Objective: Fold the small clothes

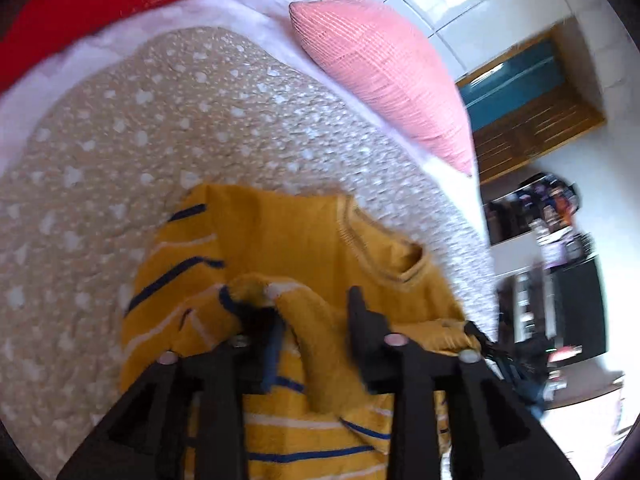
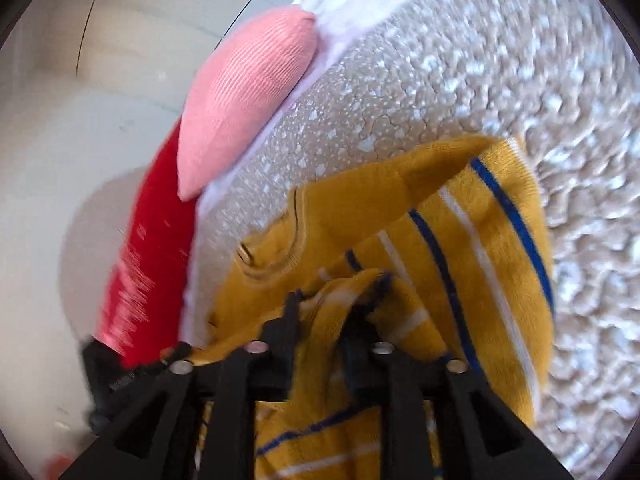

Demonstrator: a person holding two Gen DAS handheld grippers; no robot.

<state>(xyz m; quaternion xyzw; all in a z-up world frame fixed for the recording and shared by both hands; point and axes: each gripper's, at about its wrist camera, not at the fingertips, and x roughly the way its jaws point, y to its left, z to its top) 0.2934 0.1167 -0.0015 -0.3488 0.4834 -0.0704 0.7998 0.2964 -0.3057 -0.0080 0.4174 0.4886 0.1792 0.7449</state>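
Two tongs: left tongs (image 1: 310,310) and right tongs (image 2: 326,312) each pinching soft, light yellow sweater (image 1: 304,236) bunching between tips; hem edges looking like best hold.

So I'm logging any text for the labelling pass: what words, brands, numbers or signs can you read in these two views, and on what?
None can be read.
Yellow striped sweater: no print or tag showing.
Other gripper's black body, at the right wrist view's lower left: faint pale marks, too blurred to read.
Shelf clutter in the background: too small and blurred.
Pink pillow, red cloth, beige blanket: no text.
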